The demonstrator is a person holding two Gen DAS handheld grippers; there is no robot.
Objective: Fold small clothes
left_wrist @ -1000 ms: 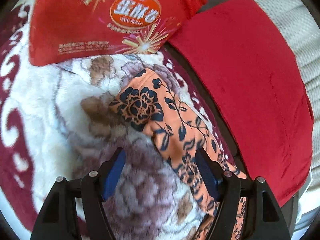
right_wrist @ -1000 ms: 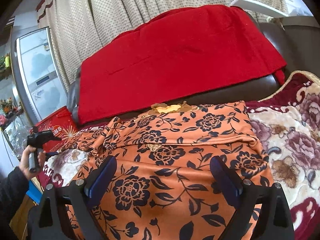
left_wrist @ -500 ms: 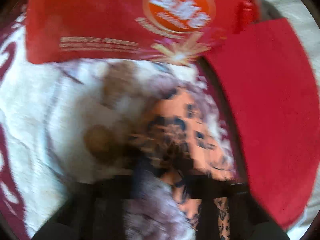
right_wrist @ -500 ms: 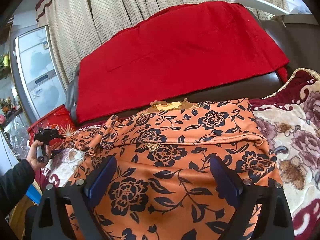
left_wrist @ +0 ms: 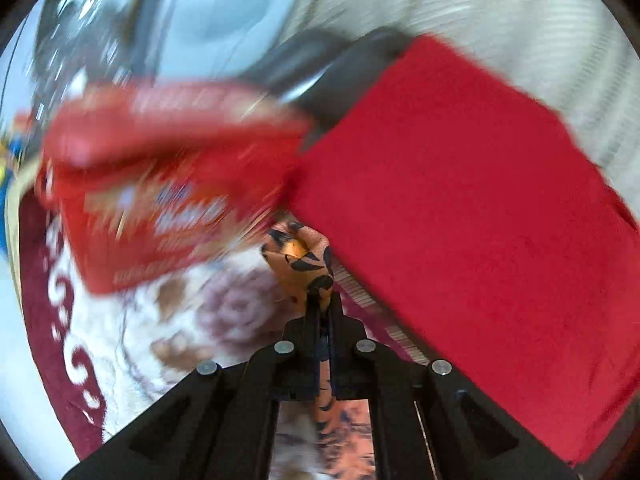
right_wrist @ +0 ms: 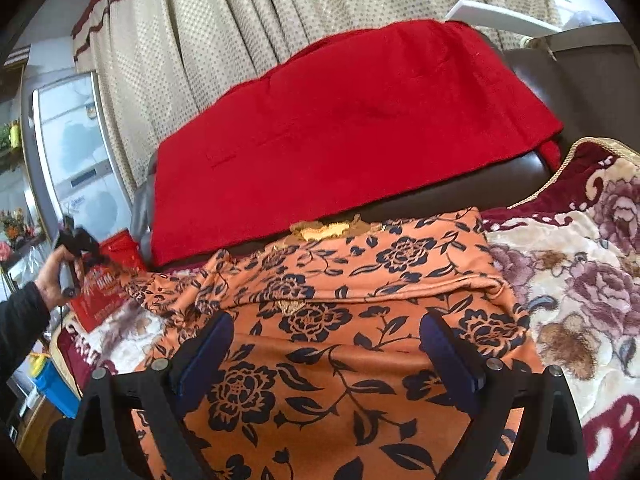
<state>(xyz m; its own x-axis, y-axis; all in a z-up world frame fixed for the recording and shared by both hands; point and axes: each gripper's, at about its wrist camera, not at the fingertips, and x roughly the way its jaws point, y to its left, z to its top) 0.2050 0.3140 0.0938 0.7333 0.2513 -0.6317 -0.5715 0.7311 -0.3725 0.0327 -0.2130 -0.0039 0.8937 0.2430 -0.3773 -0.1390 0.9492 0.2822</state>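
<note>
An orange garment with black flowers (right_wrist: 320, 320) lies spread on a floral blanket (right_wrist: 580, 280) over a sofa seat. My right gripper (right_wrist: 324, 348) is open just above the garment's middle, holding nothing. My left gripper (left_wrist: 322, 312) is shut on the end of the garment's sleeve (left_wrist: 304, 256), which bunches up beyond the fingertips and is lifted off the blanket (left_wrist: 224, 312). In the right wrist view the left gripper (right_wrist: 86, 254) shows far left in a hand, with the sleeve stretched toward it.
A red cloth (right_wrist: 340, 128) covers the dark sofa back (right_wrist: 480, 184). A red snack bag (left_wrist: 160, 184) lies at the blanket's left end, also in the right wrist view (right_wrist: 104, 284). Beige curtains (right_wrist: 280, 12) hang behind. A fridge (right_wrist: 76, 152) stands far left.
My left gripper went from open over the sleeve to shut on its end and lifted it, tilting upward. My right gripper stayed open and eased slightly forward over the garment.
</note>
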